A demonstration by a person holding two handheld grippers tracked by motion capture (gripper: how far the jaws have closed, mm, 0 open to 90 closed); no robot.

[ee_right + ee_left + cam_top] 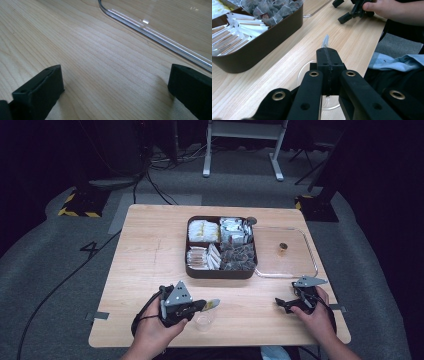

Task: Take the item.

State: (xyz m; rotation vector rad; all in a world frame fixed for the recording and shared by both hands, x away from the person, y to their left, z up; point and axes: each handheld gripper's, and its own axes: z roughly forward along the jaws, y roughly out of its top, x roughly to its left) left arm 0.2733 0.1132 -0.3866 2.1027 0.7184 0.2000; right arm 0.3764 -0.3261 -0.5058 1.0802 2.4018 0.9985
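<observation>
Left gripper: jaws clamped on a thin packet, held above a clear glass cup near the table's front edge. Likely step: packet into cup; next calls for lowering, then release. Right gripper: jaws apart, resting beside clear lid. Compartment box: stocked.

Wooden table bearing brown box, clear tray

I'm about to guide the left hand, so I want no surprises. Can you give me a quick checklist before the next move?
1. Left gripper shut on packet: ok.
2. Packet over the cup: ok.
3. Cup upright: ok.
4. Cup empty: cannot tell.
5. Right gripper open, holding nothing, clear of the cup: ok.
6. Box clear of the left hand: ok.
</observation>
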